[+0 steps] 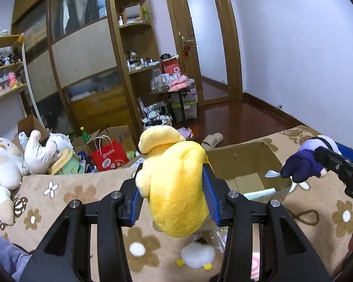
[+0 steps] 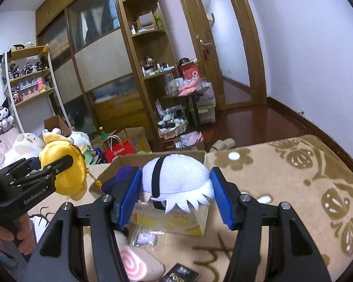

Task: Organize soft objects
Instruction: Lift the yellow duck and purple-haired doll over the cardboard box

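Grippers, one in each of my hands, each carrying a toy above the bed. My left gripper point(image 1: 174, 188) has its blue-padded jaws partly closed on the sides of a yellow plush toy with a rounded head point(image 1: 174, 183), which stands upright between the pads and hangs clear of the blanket. My right gripper point(image 2: 174, 192) has its jaws somewhat wider, clasping a plush doll with a pale lilac head, white spiky hair, a black band and a dark purple body point(image 2: 176, 181); the left pad presses the purple part, while I cannot tell whether the right pad touches the hair.

Beneath both lies a beige fleece blanket with brown and white flower patterns point(image 2: 282, 176). On it, nearest to me, rest a small white fluffy toy with yellow feet point(image 1: 197, 256) and a flat pink-and-white swirl cushion point(image 2: 136, 265).

Just beyond the grippers stands an open brown cardboard box point(image 1: 247, 157), on the blanket, between the two held toys.

At the far left edge of the bed lies a pile of white and cream plush animals point(image 1: 9, 164). Behind it, on the floor, stands a red paper bag with white handles point(image 1: 110, 157). Farther off are a wooden wardrobe with shelves point(image 1: 89, 54) and a wooden door with a glass panel point(image 1: 204, 37).
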